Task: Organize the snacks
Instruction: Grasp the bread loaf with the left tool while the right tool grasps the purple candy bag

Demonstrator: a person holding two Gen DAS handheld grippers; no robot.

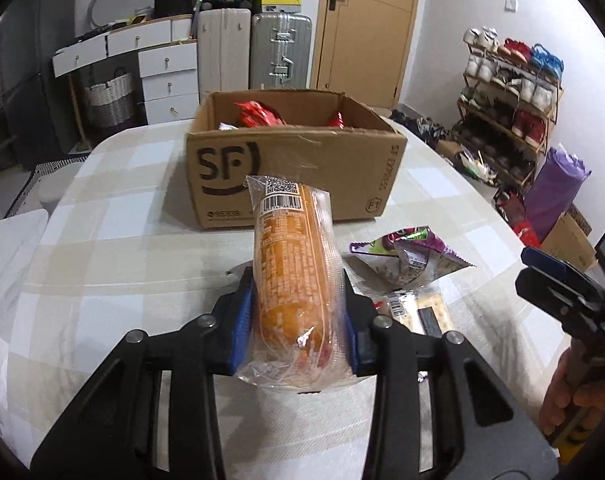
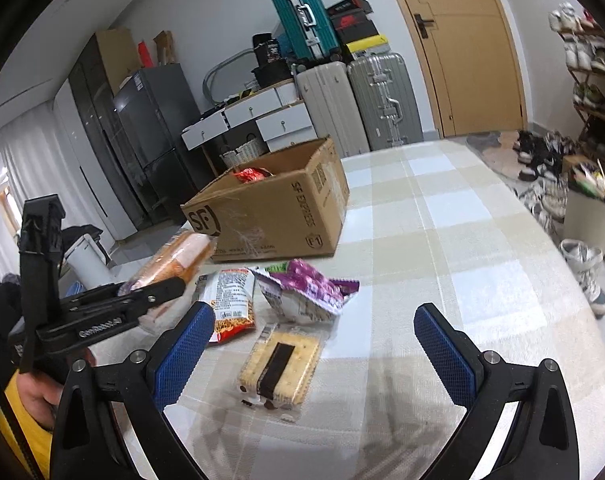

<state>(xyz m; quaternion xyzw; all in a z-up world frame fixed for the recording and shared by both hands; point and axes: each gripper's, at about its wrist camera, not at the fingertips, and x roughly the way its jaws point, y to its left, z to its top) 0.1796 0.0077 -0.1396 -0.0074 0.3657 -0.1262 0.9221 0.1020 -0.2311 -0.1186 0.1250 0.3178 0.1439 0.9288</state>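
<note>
My left gripper (image 1: 298, 280) is shut on a long orange snack pack (image 1: 292, 272) in clear wrap and holds it above the table, pointing at the open SF cardboard box (image 1: 294, 168). The box holds red snack packets (image 1: 258, 114). In the right wrist view the same pack (image 2: 174, 260) shows at the left in the left gripper (image 2: 158, 292). My right gripper (image 2: 314, 320) is open and empty above a cracker pack (image 2: 280, 364). A purple snack bag (image 2: 306, 288) and a white-and-red noodle packet (image 2: 232, 300) lie between it and the box (image 2: 270, 208).
The table carries a checked cloth (image 2: 442, 240). Suitcases (image 1: 254, 52), white drawers (image 1: 162, 68) and a door (image 1: 362, 28) stand behind the table. A shoe rack (image 1: 510, 100) and a purple bag (image 1: 554, 188) are at the right. A grey fridge (image 2: 150, 132) stands at the back left.
</note>
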